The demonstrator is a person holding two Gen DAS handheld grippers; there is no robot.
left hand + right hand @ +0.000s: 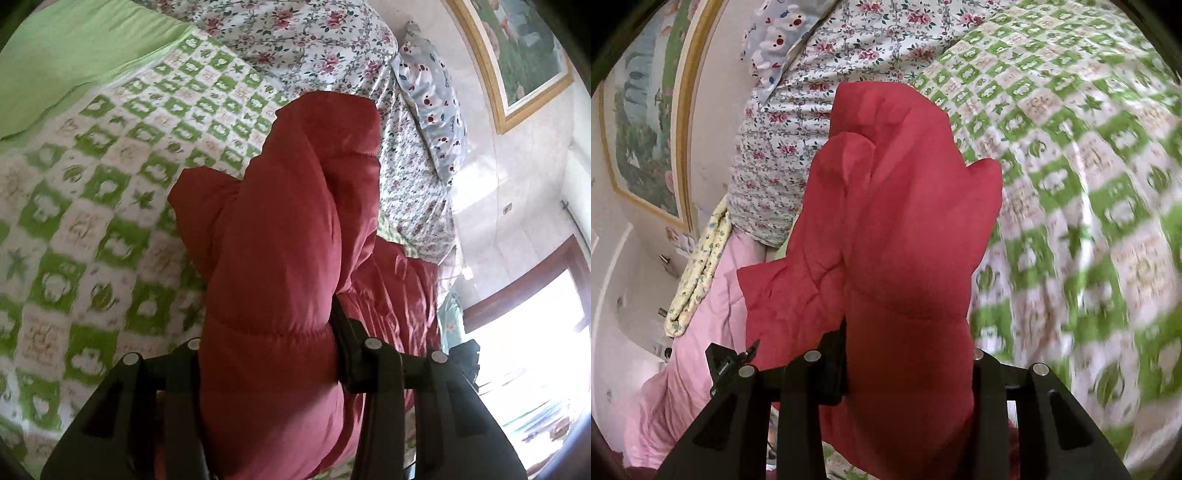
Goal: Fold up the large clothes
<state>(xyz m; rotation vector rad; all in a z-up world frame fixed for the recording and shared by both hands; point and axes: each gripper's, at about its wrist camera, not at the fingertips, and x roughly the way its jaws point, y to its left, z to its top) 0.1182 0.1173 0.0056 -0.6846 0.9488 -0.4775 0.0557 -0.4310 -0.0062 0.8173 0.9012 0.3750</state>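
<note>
While over quilt (92,206) | both tools clamp red jacket (288,229)

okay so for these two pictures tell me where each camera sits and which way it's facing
Left wrist view: sits on the left tool, looking forward and down over the green-and-white checked bedspread; only the tool's black fingers show, clamped on the puffy red quilted jacket.
Right wrist view: sits on the right tool, looking down at the same bedspread; only its fingers show, clamped on the jacket.
Both share the jacket, bedspread, floral sheet and gold-framed painting.
</note>
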